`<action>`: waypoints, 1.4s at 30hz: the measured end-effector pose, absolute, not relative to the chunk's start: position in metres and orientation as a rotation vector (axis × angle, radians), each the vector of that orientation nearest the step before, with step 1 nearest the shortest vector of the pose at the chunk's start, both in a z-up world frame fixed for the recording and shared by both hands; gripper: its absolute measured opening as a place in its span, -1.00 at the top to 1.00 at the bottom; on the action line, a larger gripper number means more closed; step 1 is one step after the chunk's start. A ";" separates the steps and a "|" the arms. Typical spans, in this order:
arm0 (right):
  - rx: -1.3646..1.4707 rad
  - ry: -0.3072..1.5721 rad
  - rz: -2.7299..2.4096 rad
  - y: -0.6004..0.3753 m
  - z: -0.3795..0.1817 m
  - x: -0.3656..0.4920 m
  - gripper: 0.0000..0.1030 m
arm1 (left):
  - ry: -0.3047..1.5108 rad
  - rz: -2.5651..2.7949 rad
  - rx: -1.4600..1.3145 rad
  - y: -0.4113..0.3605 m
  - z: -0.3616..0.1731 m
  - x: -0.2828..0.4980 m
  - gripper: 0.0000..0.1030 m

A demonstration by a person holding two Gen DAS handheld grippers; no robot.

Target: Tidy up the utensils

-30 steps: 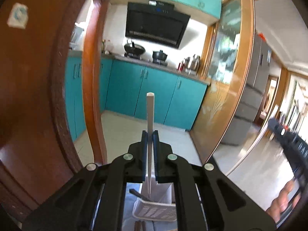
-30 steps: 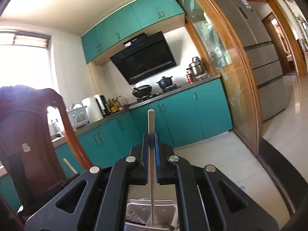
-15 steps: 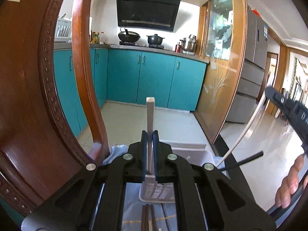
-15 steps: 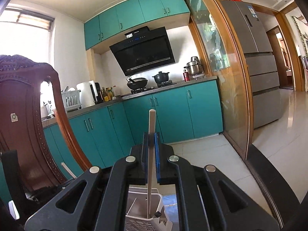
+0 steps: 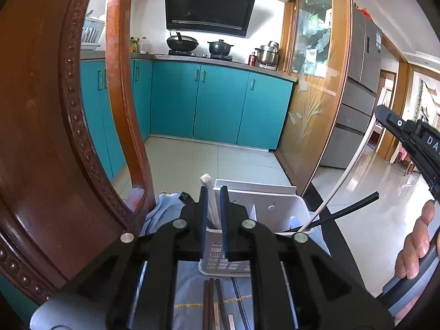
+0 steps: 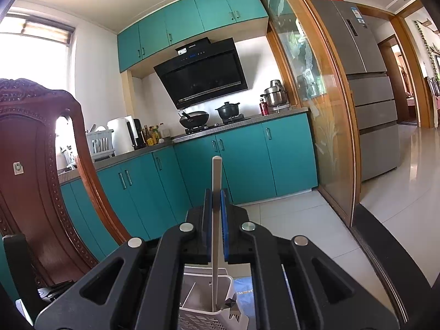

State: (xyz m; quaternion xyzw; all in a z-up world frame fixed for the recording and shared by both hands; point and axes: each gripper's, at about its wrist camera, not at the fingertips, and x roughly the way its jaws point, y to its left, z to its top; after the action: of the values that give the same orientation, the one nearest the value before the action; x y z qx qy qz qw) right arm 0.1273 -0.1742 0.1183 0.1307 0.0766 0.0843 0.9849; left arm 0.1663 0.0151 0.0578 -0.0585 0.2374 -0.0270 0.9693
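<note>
My left gripper (image 5: 213,214) fingers stand spread around a white chopstick (image 5: 211,200) leaning in the white utensil caddy (image 5: 277,209), while my right gripper (image 6: 216,214) pinches another white chopstick (image 6: 215,220).

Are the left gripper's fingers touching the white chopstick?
Apart. The left wrist view shows the white chopstick standing loose between the open left gripper fingers, gaps on both sides.

Left gripper (image 5: 213,214) — jaws parted, pads clear of what stands between them. Right gripper (image 6: 216,220) — jaws clamped, tilted upward; right hand (image 5: 416,250) wraps its handle.
</note>
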 end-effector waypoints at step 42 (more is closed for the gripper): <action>-0.131 1.130 0.334 -0.114 -0.096 0.084 -0.07 | 0.831 -0.055 -0.077 0.026 -0.032 0.127 0.04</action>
State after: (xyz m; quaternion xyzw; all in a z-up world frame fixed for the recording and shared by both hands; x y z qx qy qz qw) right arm 0.0840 -0.1139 -0.0959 -0.0616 0.5323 0.1574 0.8295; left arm 0.1266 0.0263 -0.0316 -0.0373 0.4036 -0.0267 0.9138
